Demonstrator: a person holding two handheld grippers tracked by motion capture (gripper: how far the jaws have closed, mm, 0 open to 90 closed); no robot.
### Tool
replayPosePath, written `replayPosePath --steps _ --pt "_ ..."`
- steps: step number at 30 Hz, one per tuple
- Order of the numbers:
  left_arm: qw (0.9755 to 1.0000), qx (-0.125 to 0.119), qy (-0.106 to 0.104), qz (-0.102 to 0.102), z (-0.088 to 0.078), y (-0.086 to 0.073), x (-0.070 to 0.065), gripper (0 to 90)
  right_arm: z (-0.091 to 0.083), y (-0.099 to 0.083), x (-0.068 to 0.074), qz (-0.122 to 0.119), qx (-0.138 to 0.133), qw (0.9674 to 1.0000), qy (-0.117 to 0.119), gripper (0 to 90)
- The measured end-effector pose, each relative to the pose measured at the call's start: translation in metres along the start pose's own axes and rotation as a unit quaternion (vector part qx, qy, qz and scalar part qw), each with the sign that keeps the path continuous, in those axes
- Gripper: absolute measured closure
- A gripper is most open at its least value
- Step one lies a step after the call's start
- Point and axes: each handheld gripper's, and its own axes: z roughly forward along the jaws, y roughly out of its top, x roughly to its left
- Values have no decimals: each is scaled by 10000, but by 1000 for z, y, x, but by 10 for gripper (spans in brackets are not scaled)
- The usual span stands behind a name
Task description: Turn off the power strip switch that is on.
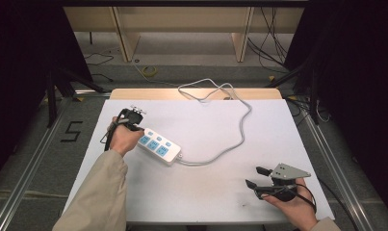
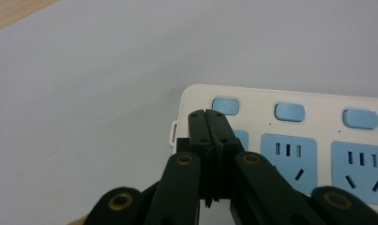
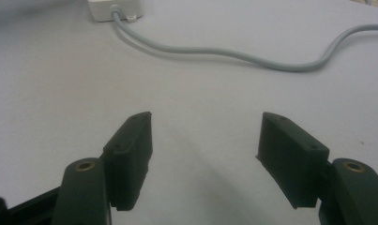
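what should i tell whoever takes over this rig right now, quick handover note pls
Left tongs: shut, nothing between them, tips at the end switch of the power strip; whether they press it I cannot tell.
Right tongs: open, empty, resting near the table's front right corner, away from the strip.
Power strip: lies on the table's left half; its grey cable loops back over the far edge.
Done: left tongs brought to the first blue switch.
Left: likely press that switch, possibly the other two. Nothing is plugged into the sockets seen.
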Motion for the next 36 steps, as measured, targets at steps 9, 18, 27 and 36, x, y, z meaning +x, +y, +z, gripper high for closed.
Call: replayPosePath --steps 9,18,27,36 --pt "9999 97 20 -38 6 2 4 895 0 0 0 5 -3 10000 1 362" --pt "9999 107 26 -99 10 3 7 896 0 0 -1 1 -1 10000 -4 362" --pt "9999 124 23 -59 12 7 8 895 0 0 -1 8 2 10000 6 362" --pt "9999 137 26 71 13 18 2 895 0 0 -1 8 -5 10000 1 362"
